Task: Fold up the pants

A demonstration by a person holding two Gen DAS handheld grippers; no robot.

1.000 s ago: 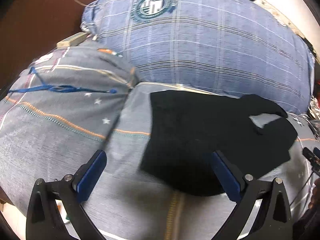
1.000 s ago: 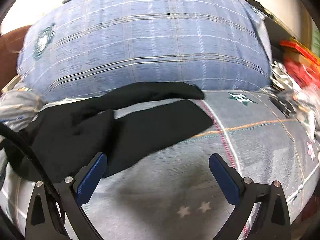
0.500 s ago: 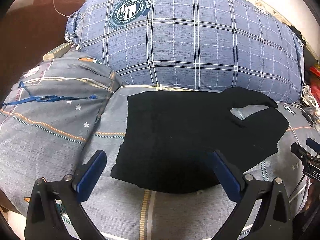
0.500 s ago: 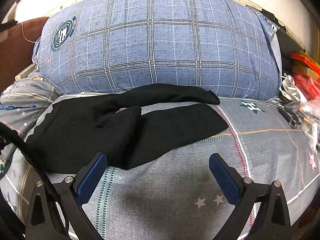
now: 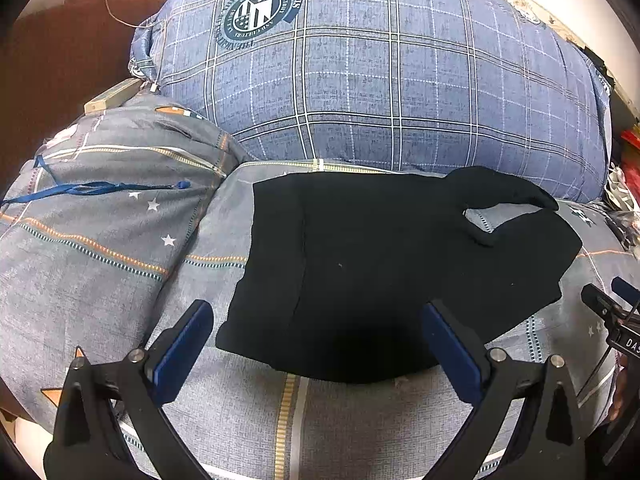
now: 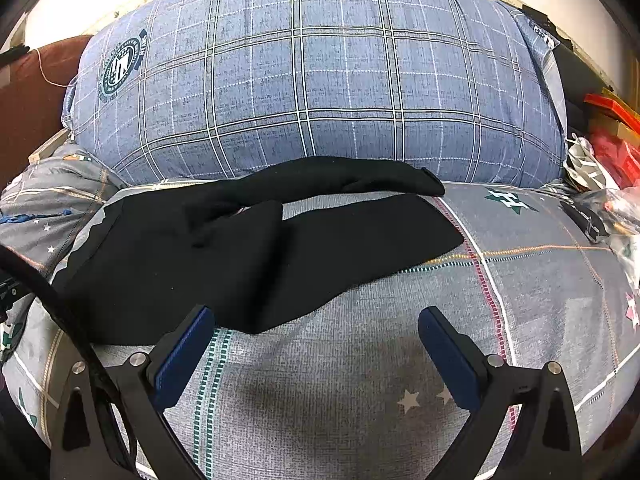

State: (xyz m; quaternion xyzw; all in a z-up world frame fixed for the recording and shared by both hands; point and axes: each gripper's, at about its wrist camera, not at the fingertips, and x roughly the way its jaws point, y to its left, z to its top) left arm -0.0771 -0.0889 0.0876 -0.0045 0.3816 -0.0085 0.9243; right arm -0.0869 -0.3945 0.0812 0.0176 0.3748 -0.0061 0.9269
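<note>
Black pants (image 5: 372,264) lie spread on a bed (image 5: 320,420) covered in a grey sheet printed with stars and coloured stripes, the waist end toward the left and the 2 legs running to the right. In the right wrist view the pants (image 6: 248,252) show the nearer leg lying flat and broad on the sheet, while the farther leg is narrower and bunched, resting against the foot of a large blue checked pillow (image 6: 312,80) that carries a round crest near its left end. The 2 legs are split apart, with a strip of sheet showing between them.

The left tool (image 5: 316,344) hovers over the near edge of the pants at the waist end, its 2 blue-padded fingers (image 5: 180,348) spread wide and holding nothing. The right tool (image 6: 316,344) hangs above bare sheet just beside the nearer leg, its fingers (image 6: 448,360) likewise wide apart and empty; its left finger sits close to the hem of the cloth.

A second grey pillow (image 5: 100,216) with a loose blue ribbon (image 5: 92,190) lies to the left of the pants. Red packaging and crumpled plastic (image 6: 612,160) crowd the bed's right edge, and a brown headboard (image 5: 60,60) stands at the far left.
</note>
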